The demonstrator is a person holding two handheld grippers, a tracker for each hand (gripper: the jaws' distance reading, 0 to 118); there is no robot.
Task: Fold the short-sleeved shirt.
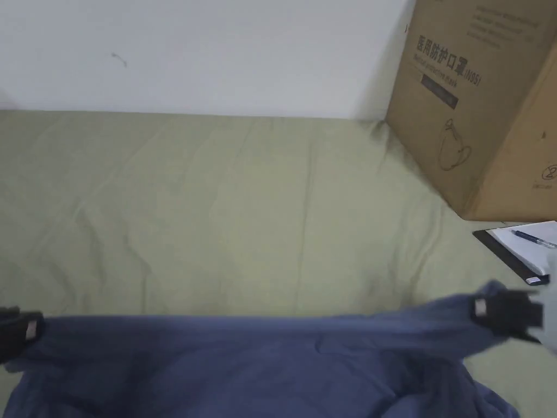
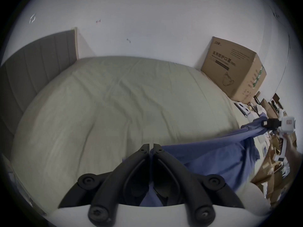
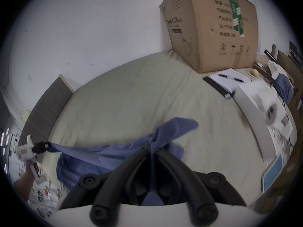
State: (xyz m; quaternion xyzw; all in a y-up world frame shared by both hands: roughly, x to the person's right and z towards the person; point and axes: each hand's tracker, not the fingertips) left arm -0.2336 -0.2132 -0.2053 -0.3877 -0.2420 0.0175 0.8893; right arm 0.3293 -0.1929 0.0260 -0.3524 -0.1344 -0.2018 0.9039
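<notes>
Gripping one end of the blue shirt (image 2: pixel 205 152), the left claw (image 2: pixel 151 146) has its jaws pressed together on the cloth; the right claw (image 3: pixel 151 146) is clenched the same way on the other end, a loose flap of fabric sticking up past its tips. Between the two, the shirt's top edge runs taut and roughly level, so its long axis lies from claw to claw, and the rest hangs down below that line at the near edge of the bed (image 1: pixel 217 207). The open green sheet lies beyond the shirt, toward the wall, so laying it out will probably mean carrying both ends forward together; neither claw looks nearer to the bed than the other. The cardboard box (image 1: pixel 478 109) sits on the bed's far right corner, with a clipboard and pen (image 1: pixel 530 245) just in front of it, close to the right claw. The shirt's lower part is cut off, and blur makes its sleeves and collar hard to tell.
</notes>
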